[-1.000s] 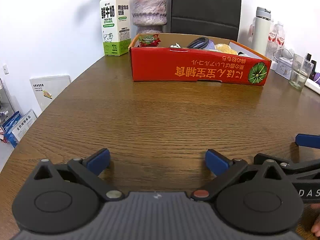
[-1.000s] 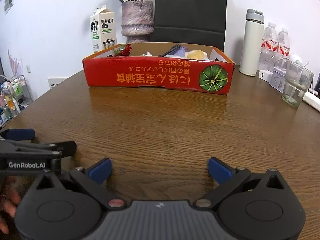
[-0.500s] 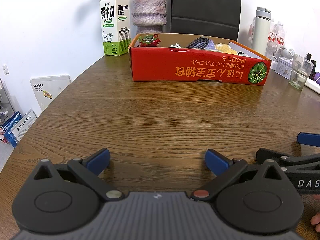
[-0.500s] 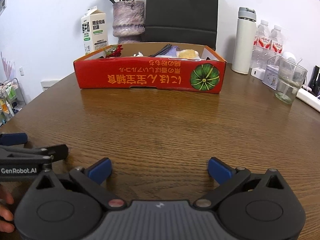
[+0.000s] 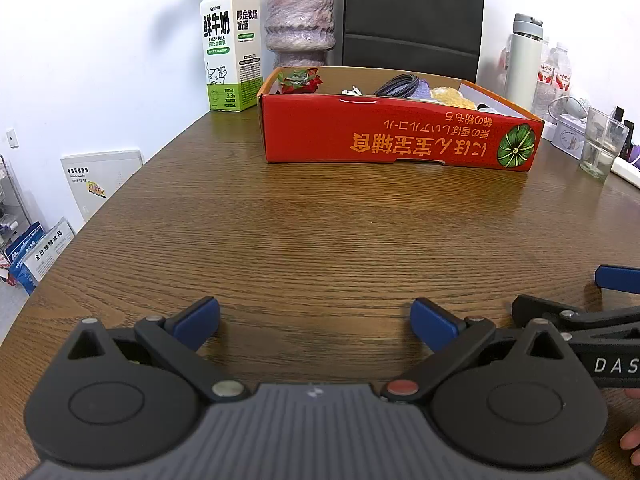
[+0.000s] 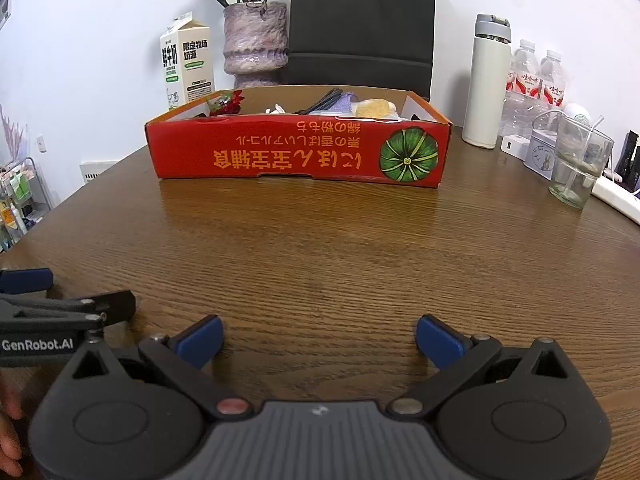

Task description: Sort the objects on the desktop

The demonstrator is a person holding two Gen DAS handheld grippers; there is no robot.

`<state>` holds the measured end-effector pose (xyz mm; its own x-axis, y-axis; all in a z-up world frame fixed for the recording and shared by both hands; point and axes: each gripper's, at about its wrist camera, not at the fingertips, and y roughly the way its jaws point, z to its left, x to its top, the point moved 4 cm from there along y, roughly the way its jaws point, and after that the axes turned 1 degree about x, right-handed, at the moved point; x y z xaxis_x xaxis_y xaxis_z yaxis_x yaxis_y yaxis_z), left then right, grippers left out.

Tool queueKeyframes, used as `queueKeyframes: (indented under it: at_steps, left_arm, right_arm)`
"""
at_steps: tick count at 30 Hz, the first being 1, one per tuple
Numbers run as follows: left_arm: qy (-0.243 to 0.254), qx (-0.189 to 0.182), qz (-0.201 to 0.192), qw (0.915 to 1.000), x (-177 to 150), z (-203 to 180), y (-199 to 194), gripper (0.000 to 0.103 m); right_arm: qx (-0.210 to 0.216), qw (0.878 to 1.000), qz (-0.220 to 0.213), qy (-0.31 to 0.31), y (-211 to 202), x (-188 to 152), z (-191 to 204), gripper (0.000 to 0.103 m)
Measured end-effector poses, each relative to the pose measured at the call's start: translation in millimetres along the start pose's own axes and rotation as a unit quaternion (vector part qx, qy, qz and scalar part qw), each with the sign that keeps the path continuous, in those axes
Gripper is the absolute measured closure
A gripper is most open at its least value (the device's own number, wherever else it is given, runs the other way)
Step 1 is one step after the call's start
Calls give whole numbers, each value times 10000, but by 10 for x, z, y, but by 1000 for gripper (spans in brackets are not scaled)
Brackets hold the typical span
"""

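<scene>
A red cardboard box point(image 5: 400, 136) with orange lettering stands on the far part of the wooden table; it also shows in the right wrist view point(image 6: 298, 152). Inside it lie a red flower point(image 5: 299, 80), a dark cable point(image 5: 398, 84), a yellow item point(image 5: 450, 96) and crumpled white paper point(image 5: 352, 91). My left gripper point(image 5: 315, 322) is open and empty, low over the bare near table. My right gripper point(image 6: 319, 340) is open and empty beside it, to its right. Each gripper shows at the edge of the other's view.
A milk carton point(image 5: 230, 44) and a purple vase point(image 5: 300, 20) stand behind the box at the left. A white flask point(image 6: 486, 84), water bottles point(image 6: 536, 80), a small tin point(image 6: 544, 152) and a glass point(image 6: 580, 168) stand at the right. A black chair point(image 6: 360, 24) is behind the table.
The right gripper has shifted a little to the right, away from the left gripper. The left gripper has stayed still. Both stay open.
</scene>
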<state>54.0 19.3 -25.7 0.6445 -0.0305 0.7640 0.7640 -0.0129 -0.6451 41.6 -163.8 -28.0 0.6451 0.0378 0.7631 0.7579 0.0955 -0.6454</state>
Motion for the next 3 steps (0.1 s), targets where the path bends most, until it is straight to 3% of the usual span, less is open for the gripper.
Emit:
queueKeyframes:
  at_steps: [3]
  left_arm:
    - [32,-31,-1,10000,-5,-9,-4,0]
  right_arm:
    - [0,10000,0,0,0,0,-1,0]
